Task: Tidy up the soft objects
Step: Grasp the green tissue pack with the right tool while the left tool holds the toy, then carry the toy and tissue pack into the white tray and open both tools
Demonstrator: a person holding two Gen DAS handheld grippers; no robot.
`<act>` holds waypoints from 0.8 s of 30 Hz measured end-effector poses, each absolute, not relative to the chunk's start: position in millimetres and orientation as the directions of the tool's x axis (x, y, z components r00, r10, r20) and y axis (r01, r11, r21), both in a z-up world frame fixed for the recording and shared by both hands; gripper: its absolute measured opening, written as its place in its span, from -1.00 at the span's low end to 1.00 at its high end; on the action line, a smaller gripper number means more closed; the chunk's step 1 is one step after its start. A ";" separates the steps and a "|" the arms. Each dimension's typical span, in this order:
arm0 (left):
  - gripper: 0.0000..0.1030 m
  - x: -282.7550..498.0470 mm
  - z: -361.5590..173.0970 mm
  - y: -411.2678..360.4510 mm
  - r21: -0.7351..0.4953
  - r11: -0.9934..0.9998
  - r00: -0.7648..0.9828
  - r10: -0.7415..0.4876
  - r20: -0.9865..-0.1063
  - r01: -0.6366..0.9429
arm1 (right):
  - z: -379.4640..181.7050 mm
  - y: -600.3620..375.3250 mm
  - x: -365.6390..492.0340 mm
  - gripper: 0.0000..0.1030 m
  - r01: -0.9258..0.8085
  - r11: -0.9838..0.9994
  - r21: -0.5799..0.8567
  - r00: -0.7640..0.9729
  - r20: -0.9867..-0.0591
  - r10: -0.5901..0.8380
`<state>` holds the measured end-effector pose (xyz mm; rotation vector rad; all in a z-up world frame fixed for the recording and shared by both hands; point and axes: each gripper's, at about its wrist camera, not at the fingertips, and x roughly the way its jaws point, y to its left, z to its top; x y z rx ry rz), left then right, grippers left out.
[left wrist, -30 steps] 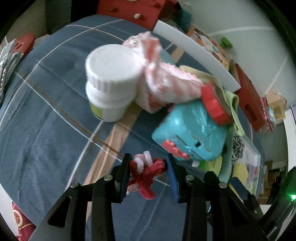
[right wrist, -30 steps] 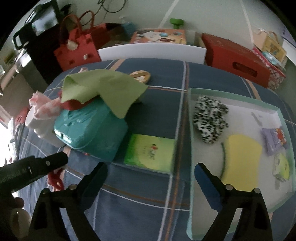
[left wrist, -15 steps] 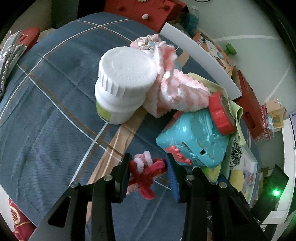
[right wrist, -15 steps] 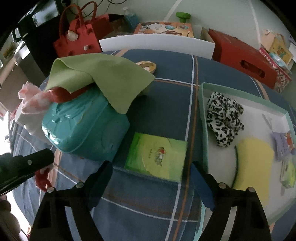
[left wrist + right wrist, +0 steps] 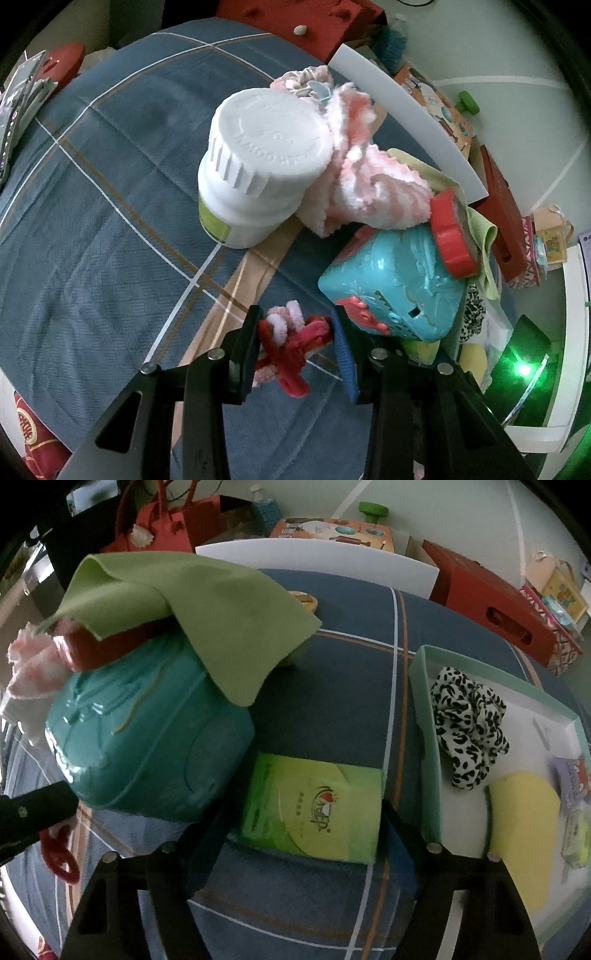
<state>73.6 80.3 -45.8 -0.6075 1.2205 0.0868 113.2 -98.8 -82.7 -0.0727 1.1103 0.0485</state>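
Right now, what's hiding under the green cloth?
The cloth drapes over a red lid atop the teal tub. Most of the lid is covered.

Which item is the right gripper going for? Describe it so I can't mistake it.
On the blue plaid cloth, look between the teal plastic case and the mint-rimmed tray. The green tissue pack lies flat there, between the right gripper's closing jaws. It is the only flat rectangular packet with a red logo; the green cloth nearby is plain and draped.
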 end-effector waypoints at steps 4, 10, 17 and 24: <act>-0.24 74.1 -46.8 80.4 -0.390 0.840 0.361 -0.254 -0.897 -0.378 | -81.6 -98.8 115.1 0.33 -0.074 0.997 -0.036 0.452 -0.892 0.001; -0.24 76.2 -47.8 78.8 -0.386 0.841 0.357 -0.251 -0.900 -0.381 | -78.8 -99.1 110.2 0.33 -0.071 0.997 -0.031 0.457 -0.889 0.005; -0.24 77.5 -46.9 81.6 -0.390 0.839 0.364 -0.251 -0.897 -0.381 | -65.7 -105.7 99.9 0.33 -0.065 0.998 -0.012 0.476 -0.879 0.021; -0.24 75.3 -38.1 83.1 -0.400 0.838 0.383 -0.255 -0.888 -0.370 | -44.2 -111.3 86.8 0.33 -0.050 0.998 0.029 0.508 -0.860 0.051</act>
